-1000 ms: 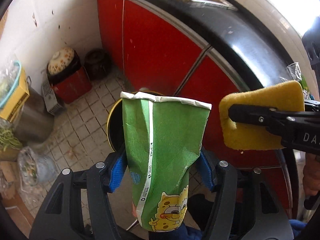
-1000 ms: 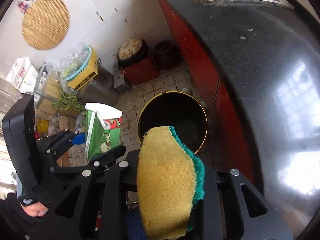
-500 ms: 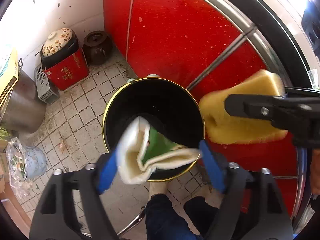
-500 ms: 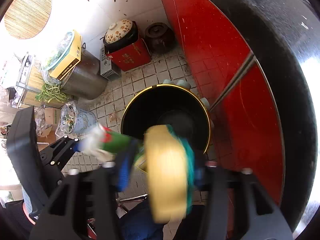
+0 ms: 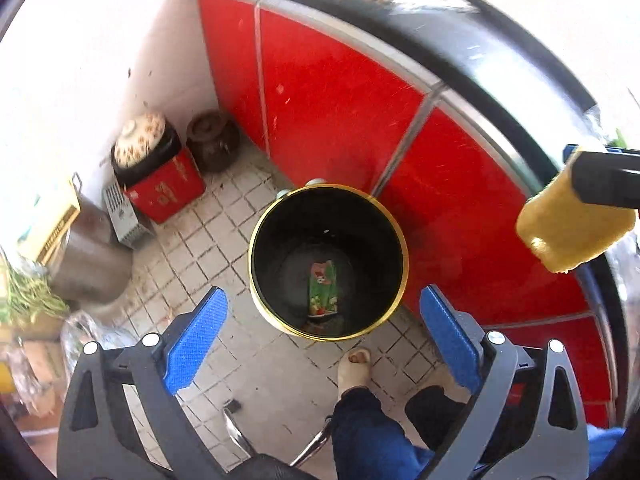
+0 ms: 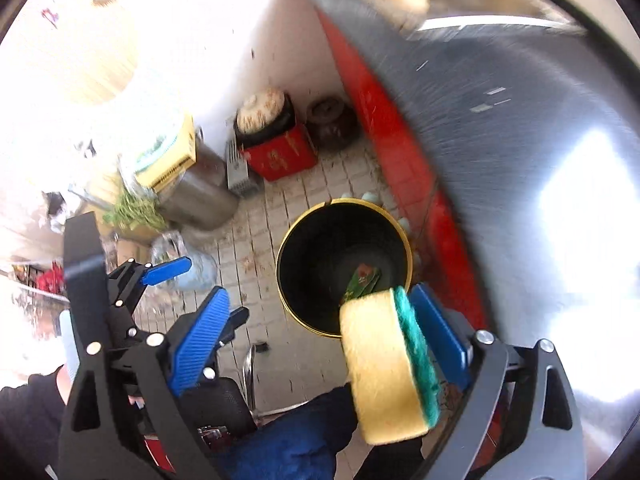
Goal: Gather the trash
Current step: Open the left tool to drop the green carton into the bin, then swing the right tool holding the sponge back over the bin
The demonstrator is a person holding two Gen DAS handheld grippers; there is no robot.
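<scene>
A black bin with a gold rim [image 5: 256,240] stands on the tiled floor by the red cabinet. A green cartoon carton [image 5: 323,288] lies flat on its bottom. My left gripper [image 5: 323,295] hangs above the bin, its jaws opening wide with nothing between them. My right gripper [image 6: 320,294] is opening too. A yellow sponge with a green scrub side [image 6: 380,368] leans against its right pad only, the left pad far from it, over the bin's [image 6: 280,264] near rim. The carton [image 6: 364,278] shows just past the sponge. The left wrist view catches the sponge [image 5: 572,232] at the far right.
Red cabinet doors [image 5: 340,112] under a black counter [image 6: 520,140] run behind the bin. A red box with a lidded pot [image 5: 160,184], a brown jar [image 5: 212,144] and a steel pot [image 5: 88,260] fill the corner. A person's foot [image 5: 354,368] and a chair base sit close in front.
The carton left my left gripper and dropped into the bin. Both grippers' jaws spread wide and both rose. The sponge, squeezed before, now touches one pad only.
</scene>
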